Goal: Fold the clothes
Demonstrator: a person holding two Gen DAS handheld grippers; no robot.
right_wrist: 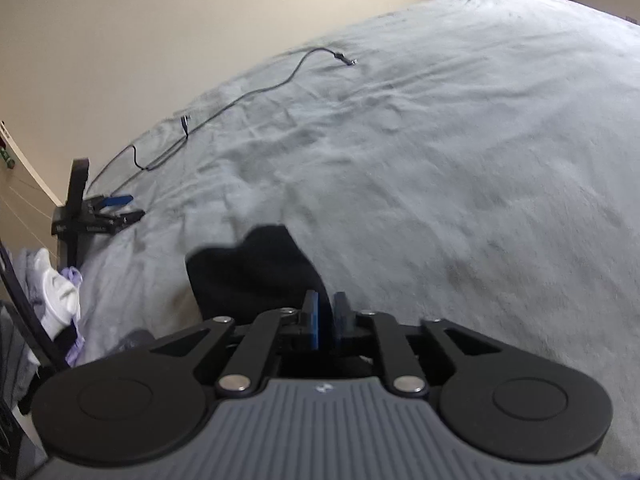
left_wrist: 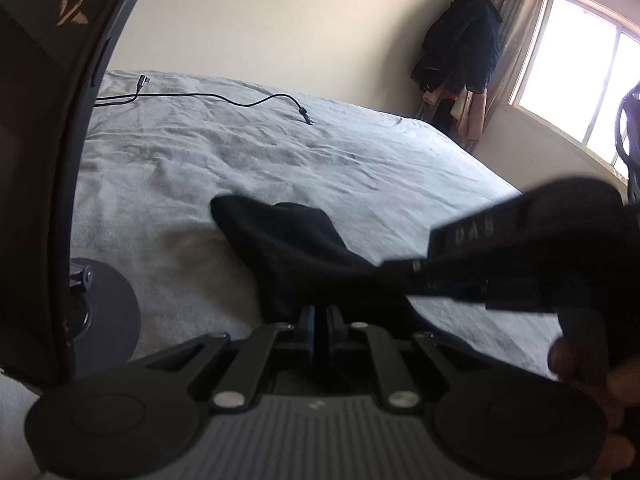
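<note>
On the grey bed (left_wrist: 248, 168), my left claw (left_wrist: 320, 314) pinches the black cloth (left_wrist: 288, 248), while my right claw (right_wrist: 326, 314), from three o'clock, stands narrow beside it.

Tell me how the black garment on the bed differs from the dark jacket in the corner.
The black garment is bunched up low over the grey bed; the dark jacket hangs upright in the corner beside the window. The black garment is pinched by the left hand-held gripper; nothing touches the dark jacket. Both are dark fabric.
</note>
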